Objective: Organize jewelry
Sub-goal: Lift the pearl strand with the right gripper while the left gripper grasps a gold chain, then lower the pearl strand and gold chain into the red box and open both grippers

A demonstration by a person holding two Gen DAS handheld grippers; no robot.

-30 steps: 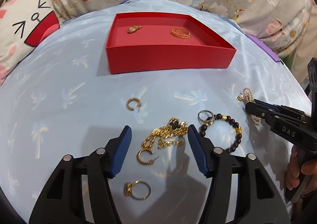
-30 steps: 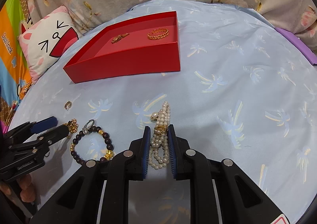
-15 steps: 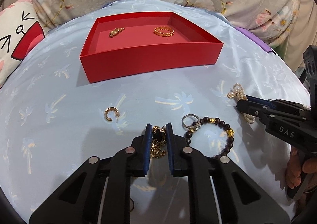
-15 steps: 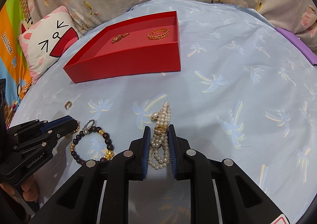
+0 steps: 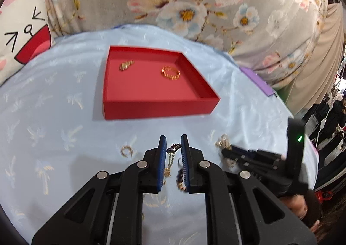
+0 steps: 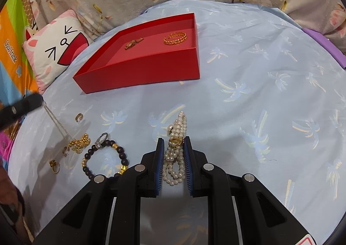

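My left gripper (image 5: pixel 173 143) is shut on a gold chain necklace (image 5: pixel 170 158) with a black clover charm and holds it raised; the chain hangs down to the cloth (image 6: pixel 76 142). My right gripper (image 6: pixel 173 147) is shut on a pearl bracelet (image 6: pixel 176 136) that lies on the blue cloth. A red tray (image 5: pixel 160 107) stands farther back and holds a gold bangle (image 5: pixel 170 73) and a small gold piece (image 5: pixel 126 65). A dark bead bracelet (image 6: pixel 103 159), a silver ring (image 6: pixel 101 137) and gold hoop earrings (image 6: pixel 79 117) lie on the cloth.
A cat-face cushion (image 6: pixel 57 50) lies at the back left. Floral fabric (image 5: pixel 183 7) rises behind the tray. A purple edge (image 5: pixel 257 81) shows at the right rim of the round surface. Another gold ring (image 6: pixel 55 166) lies near the left edge.
My left gripper closed on the gold necklace and lifted it up off the cloth, pulling the chain taut. My right gripper stayed still on the pearl bracelet.
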